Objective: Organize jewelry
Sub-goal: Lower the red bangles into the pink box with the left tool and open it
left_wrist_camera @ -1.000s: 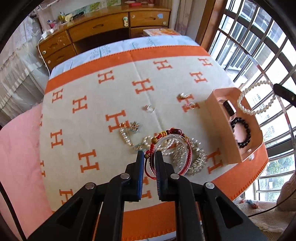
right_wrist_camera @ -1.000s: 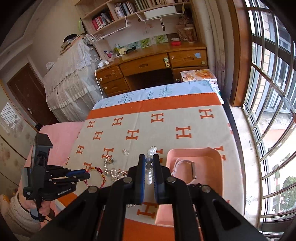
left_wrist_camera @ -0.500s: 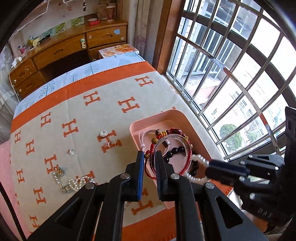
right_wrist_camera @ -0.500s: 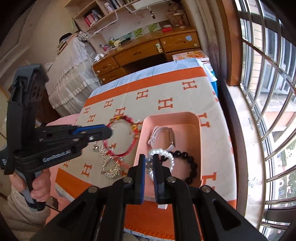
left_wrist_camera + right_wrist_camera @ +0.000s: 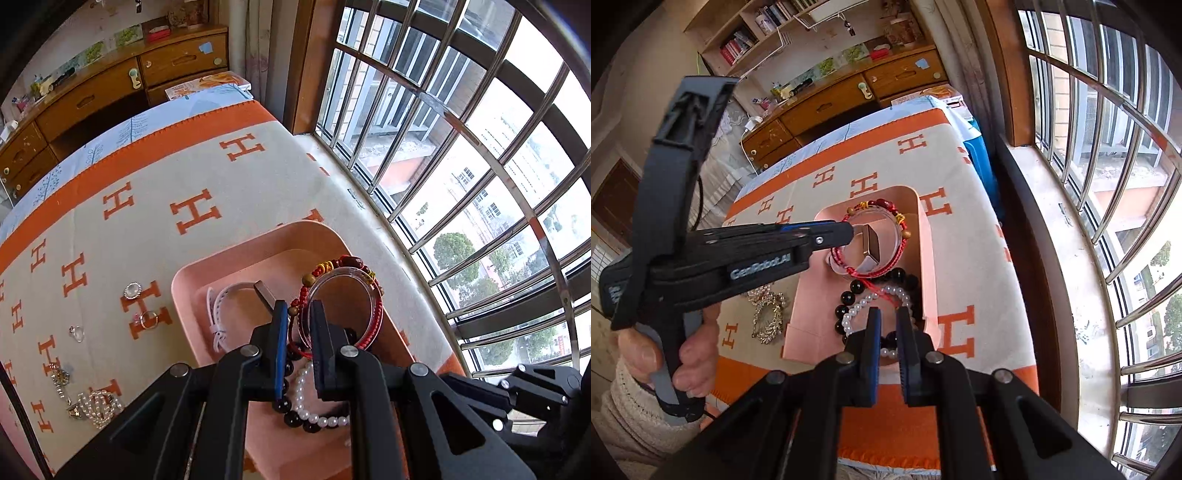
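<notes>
- Between our left gripper's [image 5: 297, 314] nearly closed jaws we are pinching the clear bangle with its red beaded cord [image 5: 341, 301], holding the loop ahead of the fingertips and above the pink tray [image 5: 192, 280].
- Below and ahead of those jaws, the white-strap watch [image 5: 225, 306] is lying in the tray, with the black bead bracelet [image 5: 849, 291] and pearl strand [image 5: 866, 304] nearer us.
- Just ahead of our right gripper's [image 5: 888, 321] tips the pearl strand is resting in the tray; the jaws are standing almost shut, and we cannot tell whether a pearl is caught between them.
- Off to the left of the left jaws, we are seeing three rings [image 5: 147, 319] and a glittering chain cluster [image 5: 92, 402] waiting on the H-patterned blanket [image 5: 155, 177].
- We are judging the job past halfway: three pieces are sitting in the tray, the bangle is about to join them, and the rings and chains are remaining.
</notes>
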`<move>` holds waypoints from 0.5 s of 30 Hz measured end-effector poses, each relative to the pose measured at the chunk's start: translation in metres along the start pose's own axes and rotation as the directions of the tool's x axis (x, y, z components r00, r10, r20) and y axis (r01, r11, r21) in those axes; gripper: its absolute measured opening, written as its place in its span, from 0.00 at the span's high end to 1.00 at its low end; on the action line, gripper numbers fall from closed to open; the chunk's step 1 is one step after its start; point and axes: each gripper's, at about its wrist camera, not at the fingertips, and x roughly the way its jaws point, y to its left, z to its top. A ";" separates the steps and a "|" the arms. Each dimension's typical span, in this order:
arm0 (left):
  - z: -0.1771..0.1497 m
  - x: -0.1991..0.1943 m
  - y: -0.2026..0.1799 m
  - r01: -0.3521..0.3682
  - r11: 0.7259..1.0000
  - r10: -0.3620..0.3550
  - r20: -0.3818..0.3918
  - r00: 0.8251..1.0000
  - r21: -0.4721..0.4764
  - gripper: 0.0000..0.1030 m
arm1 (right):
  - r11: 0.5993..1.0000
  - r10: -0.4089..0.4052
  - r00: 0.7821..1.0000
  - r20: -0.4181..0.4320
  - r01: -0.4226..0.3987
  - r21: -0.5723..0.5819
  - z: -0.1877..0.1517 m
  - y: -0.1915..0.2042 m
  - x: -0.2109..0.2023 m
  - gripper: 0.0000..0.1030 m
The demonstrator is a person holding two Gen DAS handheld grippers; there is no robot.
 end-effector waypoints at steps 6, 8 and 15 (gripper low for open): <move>0.009 0.027 0.007 -0.114 0.993 0.112 -0.050 0.992 -0.039 0.91 | 1.000 -0.002 1.000 0.019 0.001 0.016 -0.005 -0.006 -0.004 0.92; 0.009 0.029 0.010 -0.102 0.993 0.099 -0.058 0.993 -0.054 0.91 | 1.000 -0.001 1.000 0.027 0.001 0.005 -0.005 -0.005 -0.005 0.92; 0.018 0.038 0.006 -0.032 0.997 0.028 -0.059 0.998 -0.074 0.90 | 1.000 0.018 1.000 0.024 -0.017 -0.026 -0.002 0.002 0.000 0.92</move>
